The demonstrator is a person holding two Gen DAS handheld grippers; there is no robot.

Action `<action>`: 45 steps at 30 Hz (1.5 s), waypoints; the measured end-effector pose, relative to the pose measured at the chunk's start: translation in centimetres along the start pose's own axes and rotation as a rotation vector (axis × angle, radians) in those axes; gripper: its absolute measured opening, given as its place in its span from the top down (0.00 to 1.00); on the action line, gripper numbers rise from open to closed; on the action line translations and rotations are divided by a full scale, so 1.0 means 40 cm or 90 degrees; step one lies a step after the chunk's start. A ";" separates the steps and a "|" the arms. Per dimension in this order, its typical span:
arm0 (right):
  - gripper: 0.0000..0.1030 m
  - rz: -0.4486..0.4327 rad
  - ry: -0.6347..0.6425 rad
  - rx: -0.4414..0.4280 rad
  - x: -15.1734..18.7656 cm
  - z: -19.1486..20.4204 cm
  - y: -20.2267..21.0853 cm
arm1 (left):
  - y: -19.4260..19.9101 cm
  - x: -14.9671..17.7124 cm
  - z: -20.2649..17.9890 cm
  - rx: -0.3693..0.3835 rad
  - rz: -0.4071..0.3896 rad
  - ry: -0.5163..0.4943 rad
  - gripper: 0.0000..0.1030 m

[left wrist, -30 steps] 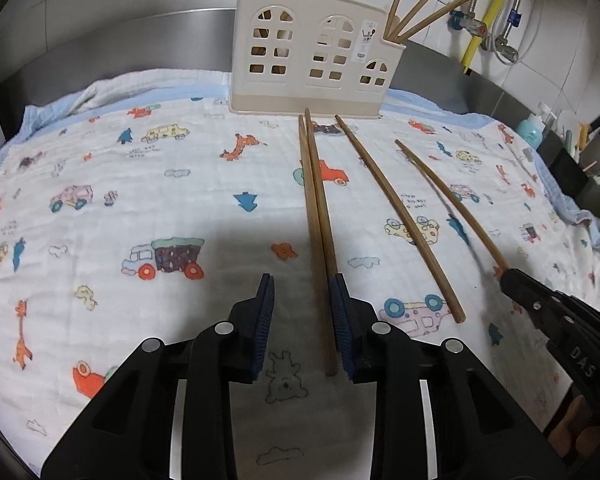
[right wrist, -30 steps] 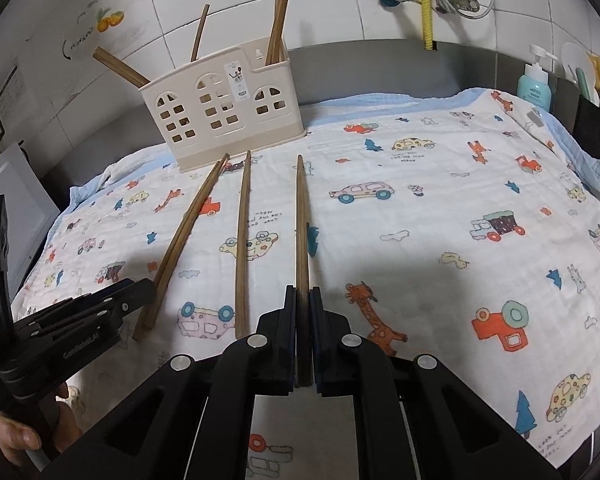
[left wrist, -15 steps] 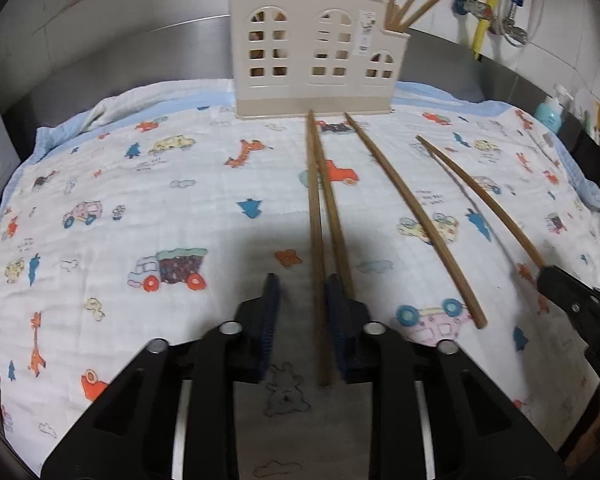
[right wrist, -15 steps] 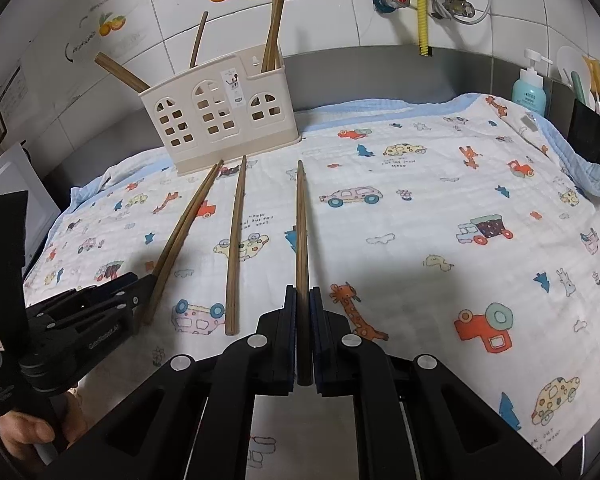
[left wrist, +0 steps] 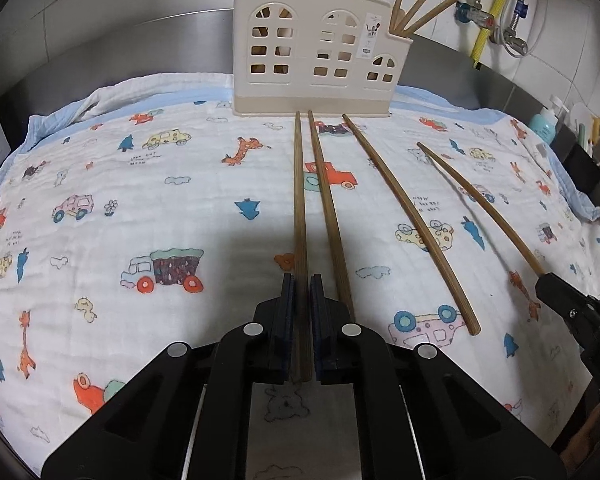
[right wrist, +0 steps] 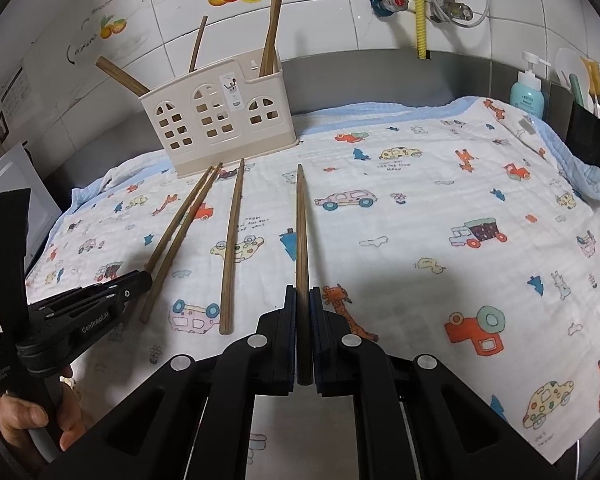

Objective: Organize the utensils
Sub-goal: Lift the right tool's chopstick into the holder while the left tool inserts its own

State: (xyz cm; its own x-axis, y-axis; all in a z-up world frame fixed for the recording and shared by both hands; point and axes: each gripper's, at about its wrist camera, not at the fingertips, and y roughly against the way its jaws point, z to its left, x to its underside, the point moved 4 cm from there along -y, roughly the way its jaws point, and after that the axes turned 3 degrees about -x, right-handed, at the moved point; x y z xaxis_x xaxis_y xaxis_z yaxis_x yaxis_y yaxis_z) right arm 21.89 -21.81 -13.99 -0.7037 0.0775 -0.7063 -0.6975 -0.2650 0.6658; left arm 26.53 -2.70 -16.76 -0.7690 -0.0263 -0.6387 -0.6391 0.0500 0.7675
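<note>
The left gripper [left wrist: 302, 280] has just been closing, and its two blue pads now press on the thick end of the leftmost chopstick [left wrist: 299, 208], so it is clamped on that stick. This stick lies on the printed cloth [left wrist: 100, 184] and points toward the cream utensil holder [left wrist: 320, 44] at the far edge of the cloth; its thin tip is just in front of the holder's base. A second chopstick [left wrist: 327, 200] lies just beside it on the right, outside the pads, and the two almost touch near the holder. Further right a third chopstick [left wrist: 408, 216] lies alone on the cloth. The right gripper [right wrist: 302, 292] is pressed together on the fourth chopstick [right wrist: 300, 220], which is the rightmost one and is well apart from the holder. In the left wrist view this same stick runs into the tip of the right gripper at the right edge. In the right wrist view the left gripper appears at the left side, with a hand [right wrist: 32, 416] on its handle. Several more chopsticks stand inside the holder and lean in different directions. A blue soap bottle [right wrist: 527, 88] stands at the far right, beyond the cloth, against the tiled wall.
</note>
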 end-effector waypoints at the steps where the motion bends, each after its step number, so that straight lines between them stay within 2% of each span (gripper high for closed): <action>1: 0.94 -0.001 0.002 0.000 -0.001 0.000 0.002 | 0.000 -0.001 0.000 -0.001 0.002 -0.003 0.94; 6: 0.94 -0.022 0.025 -0.002 -0.029 0.012 0.033 | 0.026 -0.015 0.018 0.027 -0.005 0.004 0.95; 14: 0.94 -0.079 0.096 -0.012 -0.130 0.059 0.109 | 0.165 -0.090 0.025 0.055 -0.116 -0.022 0.95; 18: 0.94 -0.077 0.119 -0.054 -0.205 0.083 0.125 | 0.215 -0.130 0.027 0.072 -0.151 -0.036 0.95; 23: 0.94 -0.061 0.140 -0.106 -0.288 0.116 0.122 | 0.230 -0.173 0.036 0.085 -0.158 -0.051 0.95; 30: 0.94 -0.054 0.173 -0.133 -0.417 0.157 0.125 | 0.235 -0.235 0.045 0.077 -0.157 -0.068 0.95; 36: 0.94 -0.085 0.192 -0.128 -0.570 0.178 0.162 | 0.263 -0.277 0.051 0.074 -0.177 -0.078 0.95; 45: 0.94 -0.143 0.210 -0.074 -0.749 0.209 0.174 | 0.292 -0.328 0.056 0.069 -0.194 -0.090 0.95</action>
State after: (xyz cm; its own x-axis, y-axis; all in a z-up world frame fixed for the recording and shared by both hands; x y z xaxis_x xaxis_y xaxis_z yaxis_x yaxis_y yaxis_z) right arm 36.98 -17.95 13.81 -0.4408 -0.1617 -0.8829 -0.7957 -0.3848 0.4677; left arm 29.20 0.46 0.47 -0.5287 0.0810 -0.8449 -0.8286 0.1669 0.5344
